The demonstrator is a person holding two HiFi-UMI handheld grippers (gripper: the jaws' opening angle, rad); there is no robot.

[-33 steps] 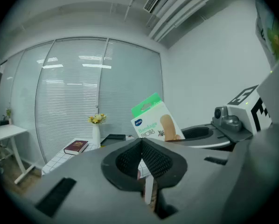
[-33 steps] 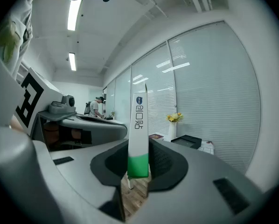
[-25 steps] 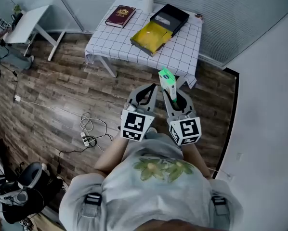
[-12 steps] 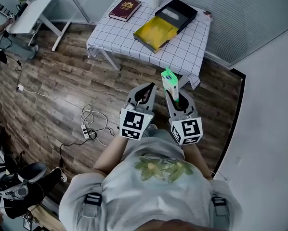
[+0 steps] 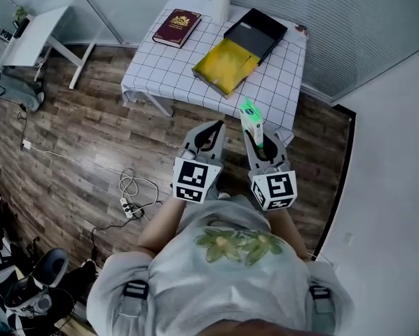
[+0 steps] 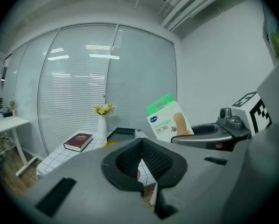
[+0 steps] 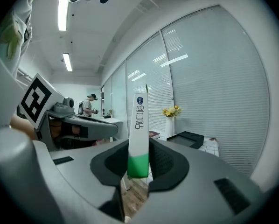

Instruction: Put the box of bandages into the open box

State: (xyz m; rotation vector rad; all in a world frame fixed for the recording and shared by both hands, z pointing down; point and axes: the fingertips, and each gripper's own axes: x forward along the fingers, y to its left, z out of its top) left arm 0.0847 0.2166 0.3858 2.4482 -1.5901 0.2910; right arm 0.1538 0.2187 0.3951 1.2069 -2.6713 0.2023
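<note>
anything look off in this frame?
Minor only. The flat yellow panel lies skewed to the white grid tablecloth, against the black open box. A white power strip with loose cable sprawls on the wood floor. The green-and-white bandage box stands upright in the right tongs.

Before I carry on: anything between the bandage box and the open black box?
Nothing tall. The green-and-white bandage box, shut in the right gripper, faces wooden floor, then the checked table; only a flat yellow panel lies before the black open box.
</note>
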